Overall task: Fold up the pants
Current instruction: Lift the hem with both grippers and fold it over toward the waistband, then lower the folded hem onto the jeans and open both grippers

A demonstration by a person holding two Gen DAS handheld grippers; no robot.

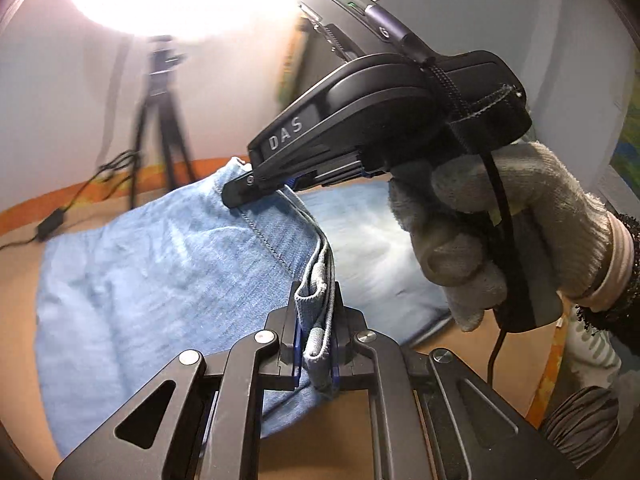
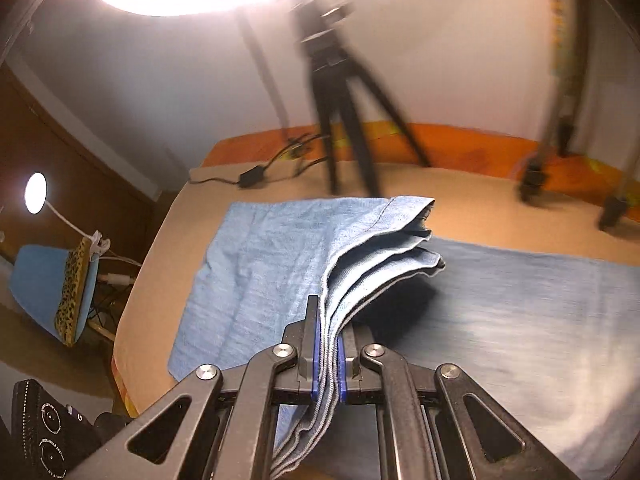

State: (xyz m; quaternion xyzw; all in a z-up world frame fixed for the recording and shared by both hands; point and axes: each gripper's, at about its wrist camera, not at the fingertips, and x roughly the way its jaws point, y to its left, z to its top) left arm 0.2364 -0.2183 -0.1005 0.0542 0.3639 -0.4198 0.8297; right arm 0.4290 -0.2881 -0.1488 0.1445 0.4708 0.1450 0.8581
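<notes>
Far left in the right wrist view: a blue chair [image 2: 44,280] w/ a leopard-print cloth draped on it, then a small round lamp [image 2: 35,193] on a white gooseneck. The bench [image 2: 160,256] has a smooth tan top w/ an orange strip along its far edge, where a blurred black tripod [image 2: 344,120] stands beside a cable & power brick [image 2: 252,176]. The pants [image 2: 272,264], light blue denim w/ a soft slubby weave, lie across the bench, one part lifted and doubled over the flat part. The left claw [image 1: 314,344], black angular metal w/ blue pads, is clamped narrow on a thick folded hem w/ grey stitched edges. The right claw [image 2: 329,364] is likewise pinched tight on several stacked denim layers, which fan out in wavy edges past the tips. Right in the left wrist view: the right claw's matte black body marked "DAS", gripped by a hand [image 1: 500,232] in a fuzzy grey glove, its tips biting the stitched fabric edge.
</notes>
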